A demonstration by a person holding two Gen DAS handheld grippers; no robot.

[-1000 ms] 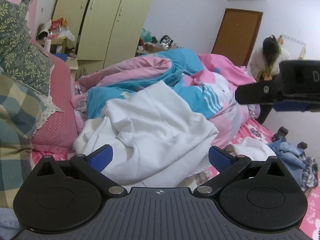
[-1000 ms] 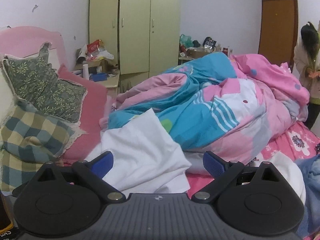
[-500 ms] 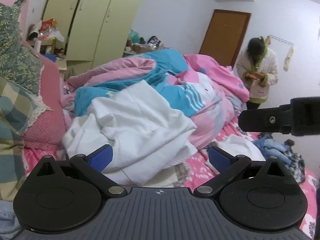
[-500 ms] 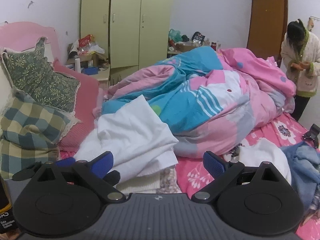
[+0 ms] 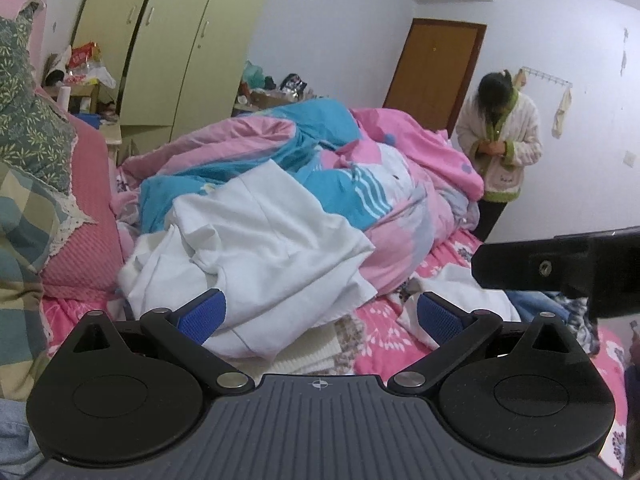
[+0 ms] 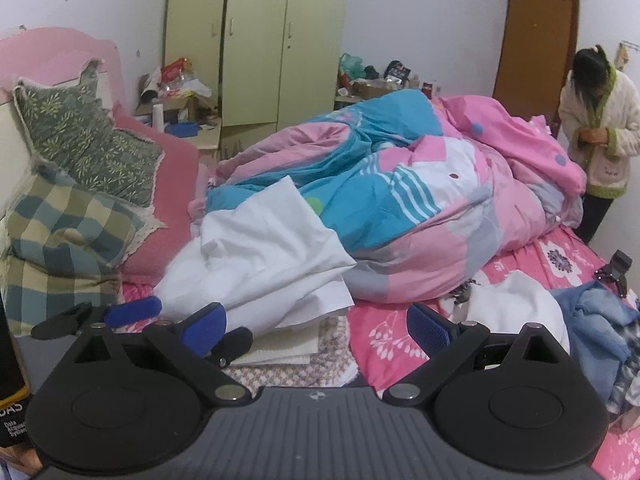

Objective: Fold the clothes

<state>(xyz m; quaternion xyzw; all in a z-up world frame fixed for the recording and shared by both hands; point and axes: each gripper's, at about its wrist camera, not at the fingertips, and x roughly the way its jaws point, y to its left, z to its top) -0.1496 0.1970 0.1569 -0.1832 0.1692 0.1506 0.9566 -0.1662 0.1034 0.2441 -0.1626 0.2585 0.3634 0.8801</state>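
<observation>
A crumpled white garment point(image 5: 256, 248) point(image 6: 264, 256) lies on the pink floral bed, leaning against a heaped pink-and-blue duvet point(image 5: 360, 184) point(image 6: 420, 200). Folded cream and patterned pieces point(image 6: 288, 344) lie flat under its front edge. My left gripper point(image 5: 320, 314) is open just short of the white garment, nothing between its blue pads. My right gripper point(image 6: 316, 324) is open too, hovering over the bed; in its view the left gripper's blue fingertips point(image 6: 134, 310) show at lower left. A second white garment point(image 6: 516, 304) and blue denim clothes point(image 6: 592, 320) lie to the right.
Checked and leaf-patterned pillows point(image 6: 72, 208) stack against the pink headboard on the left. A person in a cream jacket point(image 5: 500, 148) stands at the bed's far right corner by the brown door. Pale green wardrobes point(image 6: 256, 40) and cluttered side tables stand behind.
Both grippers have drawn back and tilted down from the pile, so more pink bedsheet and the folded pieces show. In the left wrist view the right gripper has dropped lower. Both stayed open.
</observation>
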